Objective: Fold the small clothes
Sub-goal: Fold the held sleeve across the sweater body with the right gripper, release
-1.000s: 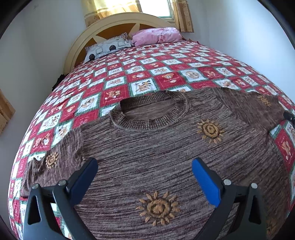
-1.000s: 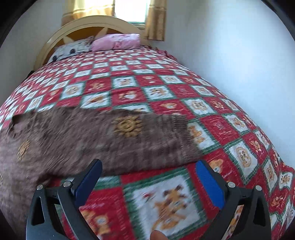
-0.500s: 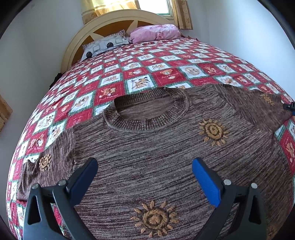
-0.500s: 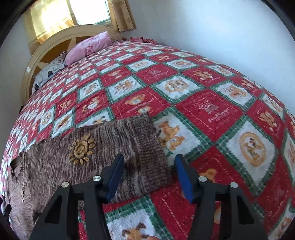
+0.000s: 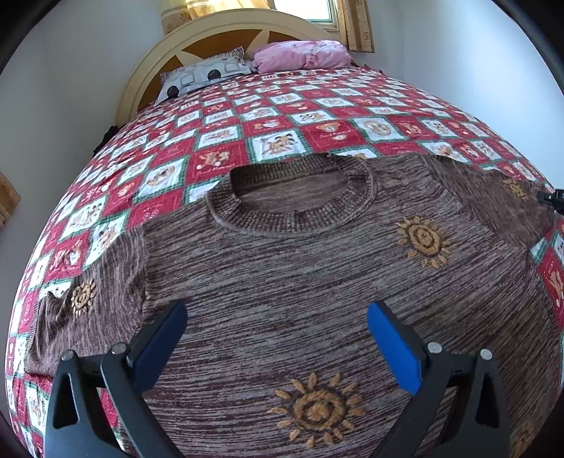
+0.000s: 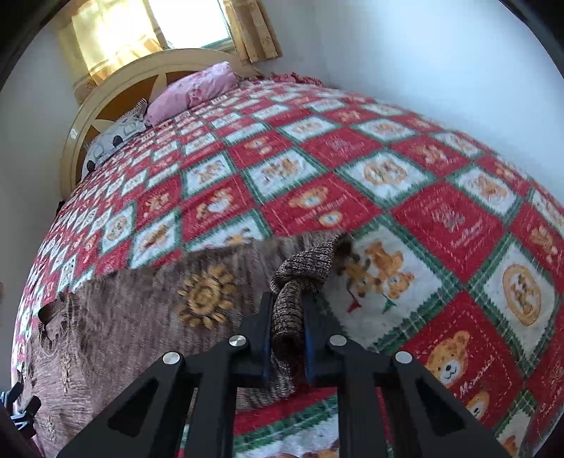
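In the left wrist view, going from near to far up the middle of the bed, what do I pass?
Open left gripper → brown knitted sweater with orange sun motifs → its ribbed round collar → red, white and green patchwork bedspread → pink pillow → cream arched headboard.

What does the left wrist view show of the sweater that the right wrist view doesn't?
Only the left wrist view shows the brown knitted sweater's ribbed round collar and the left gripper open over its chest.

Only the right wrist view shows the right gripper closing, with the bunched sleeve cuff between its fingers.

Both show the red, white and green bear-patterned bedspread, the pink pillow and the cream arched headboard.
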`<action>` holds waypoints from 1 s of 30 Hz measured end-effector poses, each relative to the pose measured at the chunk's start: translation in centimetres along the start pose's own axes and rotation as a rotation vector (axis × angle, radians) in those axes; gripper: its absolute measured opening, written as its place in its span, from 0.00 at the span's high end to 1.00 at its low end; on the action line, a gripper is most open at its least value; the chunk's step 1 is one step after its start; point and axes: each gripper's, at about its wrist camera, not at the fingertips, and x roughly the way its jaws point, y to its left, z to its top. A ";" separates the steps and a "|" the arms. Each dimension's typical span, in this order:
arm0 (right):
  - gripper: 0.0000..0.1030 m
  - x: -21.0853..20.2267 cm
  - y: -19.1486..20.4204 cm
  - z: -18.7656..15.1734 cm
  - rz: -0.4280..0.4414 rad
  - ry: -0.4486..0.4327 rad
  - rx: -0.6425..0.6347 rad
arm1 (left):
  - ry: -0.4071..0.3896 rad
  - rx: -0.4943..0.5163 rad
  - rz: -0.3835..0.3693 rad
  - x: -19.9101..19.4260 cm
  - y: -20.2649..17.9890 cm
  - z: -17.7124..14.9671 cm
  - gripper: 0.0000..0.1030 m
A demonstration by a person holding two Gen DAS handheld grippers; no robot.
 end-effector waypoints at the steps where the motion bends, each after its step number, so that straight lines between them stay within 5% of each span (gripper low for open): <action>1: 0.86 -0.4 0.6 0.2 0.003 -0.013 -0.012 | 0.001 -0.004 0.002 0.0 0.3 -0.1 0.00; 8: 0.87 -4.2 9.2 1.0 0.097 -0.115 -0.187 | 0.021 -0.031 0.023 0.2 2.3 -0.8 0.00; 16: 0.87 -5.2 21.2 -2.2 0.257 -0.099 -0.392 | 0.025 -0.026 0.042 0.0 3.8 -1.8 0.00; 22: 0.87 -2.9 27.9 -8.4 0.352 -0.003 -0.510 | 0.036 -0.024 0.063 0.0 5.2 -2.4 0.00; 30: 0.80 -1.1 30.2 -15.1 0.407 0.162 -0.609 | 0.047 -0.023 0.094 0.1 6.0 -2.7 0.00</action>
